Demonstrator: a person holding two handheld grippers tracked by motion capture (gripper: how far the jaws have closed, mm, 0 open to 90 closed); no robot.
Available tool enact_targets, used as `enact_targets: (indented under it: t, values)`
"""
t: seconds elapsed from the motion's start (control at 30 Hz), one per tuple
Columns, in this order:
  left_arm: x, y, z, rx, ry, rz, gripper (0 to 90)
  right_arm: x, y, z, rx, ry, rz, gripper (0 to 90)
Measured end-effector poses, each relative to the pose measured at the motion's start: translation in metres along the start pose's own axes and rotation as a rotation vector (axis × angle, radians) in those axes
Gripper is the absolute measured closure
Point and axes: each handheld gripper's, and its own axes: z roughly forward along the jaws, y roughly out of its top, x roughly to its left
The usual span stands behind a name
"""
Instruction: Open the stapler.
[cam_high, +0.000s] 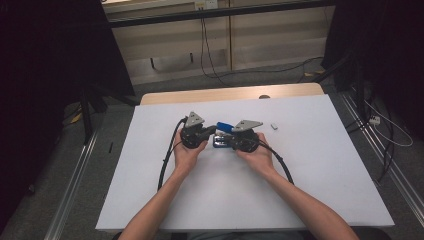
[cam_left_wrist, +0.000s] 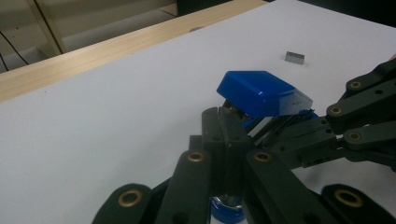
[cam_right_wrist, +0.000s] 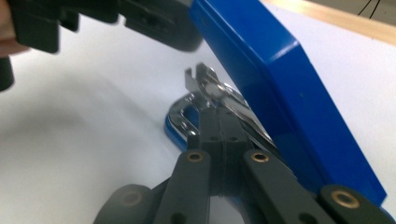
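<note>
Between the two tools, a blue stapler (cam_high: 223, 134) lies opened on the white worktop (cam_high: 300, 170); the left tool (cam_left_wrist: 223, 122) and right tool (cam_right_wrist: 215, 100), jaws pressed together, meet at its metal parts.

Blue stapler (cam_left_wrist: 259, 93); white table (cam_high: 320, 165); black grippers.

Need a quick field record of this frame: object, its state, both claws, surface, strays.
object: blue stapler
state: top cover hinged up, metal staple rail exposed
left claw: shut, tips against the stapler's open end
right claw: shut, tips against the metal rail under the cover
surface: white table
stray: small grey staple block lying apart from the stapler
background: wooden edge along the far side
</note>
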Motion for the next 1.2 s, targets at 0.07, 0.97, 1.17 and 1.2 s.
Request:
enact_targets:
  t: [0.07,0.97,1.17,1.2]
  values:
    - [0.0,0.0,0.0,0.0,0.001,0.001,90.0,0.002,0.001,0.0,-0.013,-0.004,-0.006,90.0]
    - [0.001,0.0,0.0,0.002,-0.008,-0.017,90.0,0.015,0.008,0.009,-0.077,-0.098,-0.013,90.0]
    - [0.004,-0.004,0.004,0.029,-0.005,-0.02,90.0,0.016,0.008,0.01,-0.078,-0.1,-0.012,90.0]
    - [0.004,-0.005,0.005,0.033,-0.005,-0.022,90.0,0.016,0.008,0.01,-0.08,-0.101,-0.013,90.0]
